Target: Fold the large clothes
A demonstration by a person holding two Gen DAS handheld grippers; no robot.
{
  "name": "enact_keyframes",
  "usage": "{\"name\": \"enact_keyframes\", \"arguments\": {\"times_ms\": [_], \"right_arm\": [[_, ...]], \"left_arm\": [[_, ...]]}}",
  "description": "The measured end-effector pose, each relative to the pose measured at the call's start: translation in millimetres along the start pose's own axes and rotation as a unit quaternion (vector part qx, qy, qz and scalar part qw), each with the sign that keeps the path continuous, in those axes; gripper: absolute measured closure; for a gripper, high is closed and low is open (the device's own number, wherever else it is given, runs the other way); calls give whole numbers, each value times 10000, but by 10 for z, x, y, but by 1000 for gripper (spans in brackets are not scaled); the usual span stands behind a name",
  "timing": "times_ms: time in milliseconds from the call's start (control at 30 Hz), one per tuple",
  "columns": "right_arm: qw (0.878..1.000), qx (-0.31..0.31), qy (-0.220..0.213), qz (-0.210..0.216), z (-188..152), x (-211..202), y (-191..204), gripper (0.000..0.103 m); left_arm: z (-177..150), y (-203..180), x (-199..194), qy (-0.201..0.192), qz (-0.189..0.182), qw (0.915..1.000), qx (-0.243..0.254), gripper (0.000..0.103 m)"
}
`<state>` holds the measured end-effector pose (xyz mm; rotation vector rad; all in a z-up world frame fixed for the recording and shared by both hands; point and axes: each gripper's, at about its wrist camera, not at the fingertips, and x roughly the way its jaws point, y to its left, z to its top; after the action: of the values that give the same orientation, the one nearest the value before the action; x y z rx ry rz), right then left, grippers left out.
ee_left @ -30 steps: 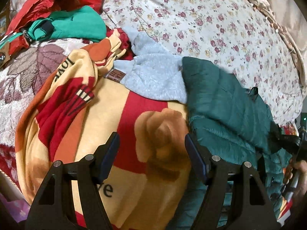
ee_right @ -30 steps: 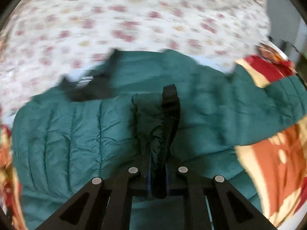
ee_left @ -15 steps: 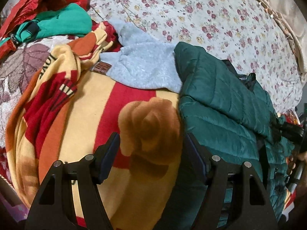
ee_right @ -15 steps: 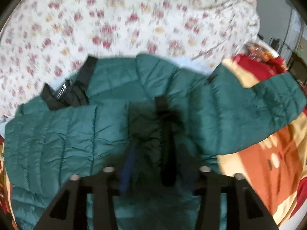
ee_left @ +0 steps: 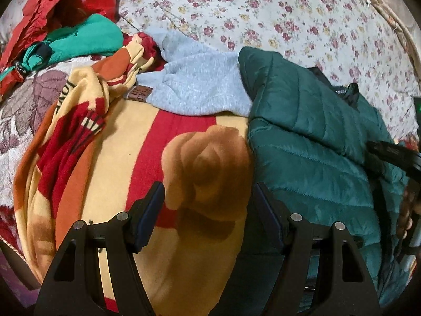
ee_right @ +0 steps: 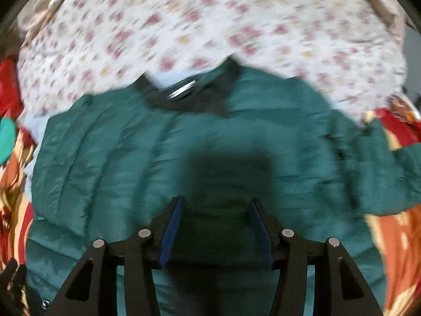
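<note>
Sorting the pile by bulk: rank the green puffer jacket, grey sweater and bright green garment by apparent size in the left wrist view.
1. Green puffer jacket, largest.
2. Grey sweater.
3. Bright green garment, smallest, though it lies farther from the camera and partly hidden, so its true size is unsure.

One green puffer jacket [ee_left: 310,131], one grey sweater [ee_left: 200,89], one rose-print blanket [ee_left: 147,173].

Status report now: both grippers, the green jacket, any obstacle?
Right gripper open, jaws just opened, nothing between them, over green jacket. Left gripper open, empty, over rose blanket. Grey sweater partly under jacket.
</note>
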<state>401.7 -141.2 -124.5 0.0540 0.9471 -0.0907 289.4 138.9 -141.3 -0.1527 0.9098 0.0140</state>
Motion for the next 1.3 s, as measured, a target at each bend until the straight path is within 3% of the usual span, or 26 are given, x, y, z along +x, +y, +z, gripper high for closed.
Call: {"name": "enact_keyframes", "arguments": {"times_ms": [267,400,567,667,767,833,967,1133,1233,1300], "right_arm": [[9997,-213,113,-57,72,185,316,52],[9998,160,-29,116,47,4,84,52],[9982,602,27,-11,-20,-49,-394,52],[9951,973,84,-149,-56,-69,-746,52],[9904,1357,50,272,-101,-255,-1097,52],[9877,1500,-121,420,-158,-444,-1347,52],[9814,1881,-393,38,-346,-690,-2009,52],[9585,2684,-655,-704,-762,-880,-3205,52],[9398,3229,-815,-767,-984,-992,-3849,52],[9269,3586,-937,-596,-1063,-1062,-4204,52]], "left_arm": [[-22,80,102,120,106,9997,-196,33],[-27,111,118,198,132,9994,-268,33],[-55,78,65,63,218,9996,-165,33],[-68,67,42,-1,259,9996,-142,33],[-97,63,-49,-163,339,9992,-146,33],[-136,44,-229,-518,342,9979,-194,33],[-258,-81,-509,-823,451,9956,-37,33],[-468,-224,-785,-583,35,9981,-207,33],[-544,-348,-822,-417,-35,9989,-194,33],[-597,-434,-819,-312,-6,9994,-154,33]]}}
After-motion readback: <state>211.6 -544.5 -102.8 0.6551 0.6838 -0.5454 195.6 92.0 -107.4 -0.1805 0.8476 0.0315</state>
